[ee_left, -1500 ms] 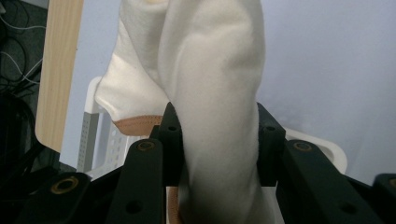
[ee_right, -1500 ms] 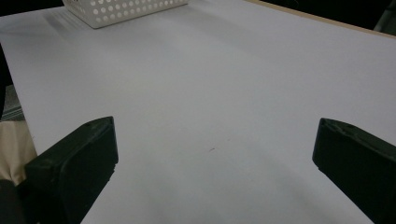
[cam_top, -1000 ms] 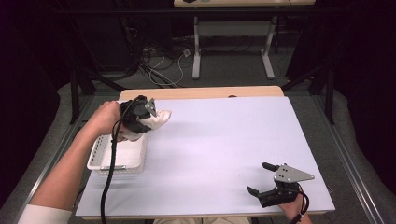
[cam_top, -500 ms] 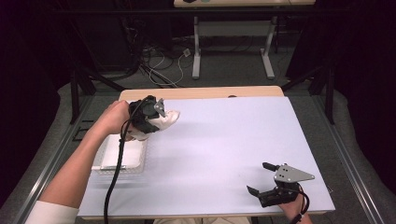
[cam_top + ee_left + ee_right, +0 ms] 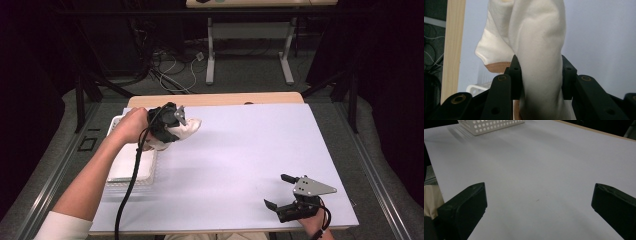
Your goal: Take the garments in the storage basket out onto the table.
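Left gripper (image 5: 172,125) held over the left part of the table, past the far end of the white perforated basket (image 5: 131,167), its jaws clamped on a white shoe (image 5: 186,129). In the high view the shoe juts out of the gripper toward the table's middle, clear of the pale sheet (image 5: 240,160) that covers the tabletop; a shadow lies on the sheet just under it. In the left gripper view the two black jaws press in on either side of the shoe (image 5: 536,55), pads flat against the white upper, which bulges above and below the pinch; a tan strip, sole or lining, shows at the lower edge behind the jaws, and I cannot tell which. The left hand (image 5: 131,125) wraps the gripper body, and a black cable (image 5: 131,185) trails from it back along the forearm and across the basket. The basket sits at the sheet's left edge, near side toward the person. Right gripper (image 5: 275,199) rests low at the near right corner of the sheet, well apart from shoe and basket, grey three-cornered plate (image 5: 312,186) on top. In the right gripper view its jaws stand wide apart with bare sheet between them, and a corner of the basket (image 5: 491,125) lies far off at the top.
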Demonstrator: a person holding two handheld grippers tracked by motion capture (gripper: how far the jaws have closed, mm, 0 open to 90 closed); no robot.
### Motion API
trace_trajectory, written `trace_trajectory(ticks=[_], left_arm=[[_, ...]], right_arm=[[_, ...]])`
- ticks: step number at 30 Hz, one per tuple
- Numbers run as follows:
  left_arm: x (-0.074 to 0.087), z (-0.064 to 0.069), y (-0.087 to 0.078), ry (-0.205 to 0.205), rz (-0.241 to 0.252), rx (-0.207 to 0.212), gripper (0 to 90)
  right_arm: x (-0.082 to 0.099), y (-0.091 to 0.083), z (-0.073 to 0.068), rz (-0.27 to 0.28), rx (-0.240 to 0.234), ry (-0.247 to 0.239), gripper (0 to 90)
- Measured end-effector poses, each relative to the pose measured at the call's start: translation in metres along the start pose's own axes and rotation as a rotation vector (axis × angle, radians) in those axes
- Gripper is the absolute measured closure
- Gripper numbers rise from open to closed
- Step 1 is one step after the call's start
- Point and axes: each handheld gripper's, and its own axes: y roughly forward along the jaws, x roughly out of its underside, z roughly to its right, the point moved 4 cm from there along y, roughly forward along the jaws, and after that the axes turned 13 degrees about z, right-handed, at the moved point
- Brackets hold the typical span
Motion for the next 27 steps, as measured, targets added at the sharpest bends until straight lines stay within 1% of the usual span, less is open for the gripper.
trace_trajectory(ticks=[4,8,13,14,15,19,21,22,26,27], left_arm=[[-0.006,0.001,0.005,0.005,0.010,0.006,64.2],[-0.010,0.003,0.008,0.008,0.011,0.015,64.2],[-0.015,0.005,0.013,0.002,0.022,0.020,64.2],[-0.016,0.006,0.014,0.003,0.024,0.023,64.2],[-0.017,0.006,0.015,0.002,0.026,0.026,64.2],[-0.020,0.009,0.018,0.000,0.024,0.031,64.2],[-0.023,0.011,0.019,0.010,0.022,0.027,64.2],[-0.024,0.012,0.020,0.002,0.024,0.032,64.2],[-0.029,0.015,0.024,-0.003,0.034,0.040,64.2],[-0.031,0.016,0.025,0.001,0.038,0.036,64.2]], right_arm=[[0.000,-0.001,0.001,0.001,0.008,0.005,0.0],[0.000,0.000,0.001,0.001,0.002,0.000,0.0],[0.000,0.000,0.000,-0.002,-0.001,-0.006,0.0],[0.000,0.000,-0.001,-0.003,-0.001,0.010,0.0],[0.000,0.000,0.001,0.004,-0.001,-0.006,0.0],[0.000,0.000,0.001,0.004,0.003,0.001,0.0],[0.000,0.000,0.001,0.004,0.000,-0.004,0.0],[0.000,0.000,0.001,0.007,0.001,-0.004,0.0],[-0.001,0.000,0.001,0.008,0.001,-0.008,0.0],[-0.001,0.000,0.001,0.008,0.002,-0.009,0.0]])
